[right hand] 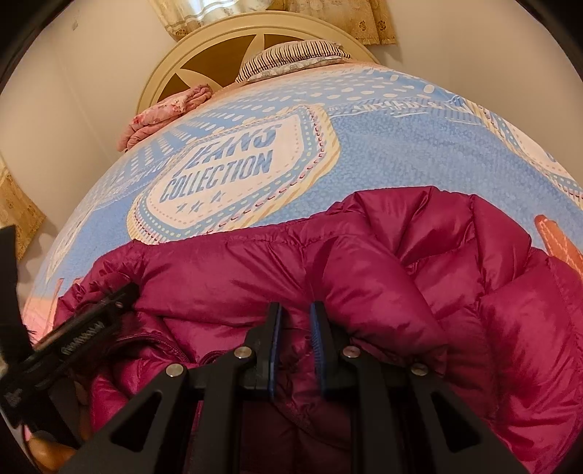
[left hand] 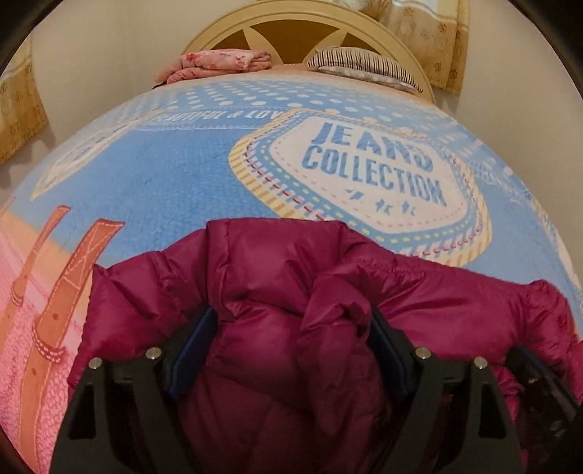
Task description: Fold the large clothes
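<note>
A magenta puffer jacket (left hand: 262, 266) lies crumpled at the near edge of a bed covered by a blue "JEANS COLLECTION" blanket (left hand: 182, 164). My left gripper (left hand: 291, 315) stands open over it, its blue pads wide apart with puffy fabric bulging between them. In the right wrist view the jacket (right hand: 419, 255) spreads across the foreground, and my right gripper (right hand: 296, 310) is shut on a fold of it, the pads pinching a thin ridge of fabric. The left gripper (right hand: 91, 317) shows at the left edge of that view, over the jacket's left end near a zipper.
At the head of the bed stand a cream headboard (left hand: 291, 22), a folded pink floral cloth (left hand: 218, 63) and a striped pillow (left hand: 360, 65). Blue blanket (right hand: 382, 146) stretches beyond the jacket. Walls and patterned curtains (right hand: 14, 215) flank the bed.
</note>
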A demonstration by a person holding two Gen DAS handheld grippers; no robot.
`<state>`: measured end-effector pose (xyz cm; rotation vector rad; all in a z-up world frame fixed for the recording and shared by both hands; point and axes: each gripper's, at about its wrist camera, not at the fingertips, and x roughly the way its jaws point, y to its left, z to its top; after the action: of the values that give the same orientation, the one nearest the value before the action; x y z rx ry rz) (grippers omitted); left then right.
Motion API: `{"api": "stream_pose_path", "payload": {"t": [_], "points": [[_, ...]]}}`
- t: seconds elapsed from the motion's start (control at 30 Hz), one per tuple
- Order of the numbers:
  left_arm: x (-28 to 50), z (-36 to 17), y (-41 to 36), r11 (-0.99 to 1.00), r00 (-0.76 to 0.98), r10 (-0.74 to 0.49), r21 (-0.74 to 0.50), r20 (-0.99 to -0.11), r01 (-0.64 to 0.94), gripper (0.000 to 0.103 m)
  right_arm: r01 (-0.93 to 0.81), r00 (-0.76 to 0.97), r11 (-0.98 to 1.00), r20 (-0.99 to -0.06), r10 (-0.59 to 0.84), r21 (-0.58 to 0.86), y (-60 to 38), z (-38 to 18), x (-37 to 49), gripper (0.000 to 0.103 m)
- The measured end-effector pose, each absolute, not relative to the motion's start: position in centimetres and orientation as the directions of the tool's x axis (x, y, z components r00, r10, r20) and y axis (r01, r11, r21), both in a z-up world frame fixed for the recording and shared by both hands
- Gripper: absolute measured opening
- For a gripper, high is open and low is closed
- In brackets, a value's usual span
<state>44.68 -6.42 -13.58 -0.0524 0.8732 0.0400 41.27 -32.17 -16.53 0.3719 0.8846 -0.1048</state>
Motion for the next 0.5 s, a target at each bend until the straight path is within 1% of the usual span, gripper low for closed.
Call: {"api": "stream_pose_path", "payload": {"t": [0.07, 0.1, 0.17, 0.2, 0.23, 0.3, 0.5], "points": [[44.6, -13.6, -6.3, 0.998, 0.644, 0.007, -0.037, -0.765, -0.055, 0.085, 0.243, 0.681, 0.899, -0.724, 0.11, 0.365, -33.3, -15.3, 40.0, 0.017], [44.5, -13.7, -6.1, 0.998, 0.645, 0.0, -0.045, -0.764, -0.054, 0.085, 0.25, 0.703, 0.893, -0.705, 0.098, 0.373, -33.8, -14.5, 39.4, 0.017], [44.4, -13.6, -6.1, 0.997, 0.646, -0.006, -0.054, -0.764, -0.054, 0.085, 0.28, 0.711, 0.904, -0.703, 0.031, 0.322, -34.2, -13.4, 38.7, 0.016], [44.5, -13.6, -6.1, 0.997, 0.646, -0.005, -0.053, -0.764, -0.054, 0.085, 0.303, 0.678, 0.917, -0.735, -0.016, 0.26, -34.2, -13.4, 39.0, 0.016], [44.5, -13.6, -6.2, 0.997, 0.646, -0.003, -0.05, -0.764, -0.054, 0.085, 0.308, 0.641, 0.926, -0.767, -0.033, 0.218, -34.3, -13.8, 39.5, 0.016], [44.7, -13.6, -6.2, 0.997, 0.646, -0.005, -0.052, -0.764, -0.054, 0.086, 0.287, 0.573, 0.942, -0.819, -0.023, 0.174, -34.5, -15.7, 40.6, 0.016], [45.0, -13.7, -6.6, 0.998, 0.642, 0.004, -0.037, -0.766, -0.051, 0.087, 0.263, 0.623, 0.952, -0.781, -0.044, 0.156, -34.2, -16.9, 41.1, 0.016]]}}
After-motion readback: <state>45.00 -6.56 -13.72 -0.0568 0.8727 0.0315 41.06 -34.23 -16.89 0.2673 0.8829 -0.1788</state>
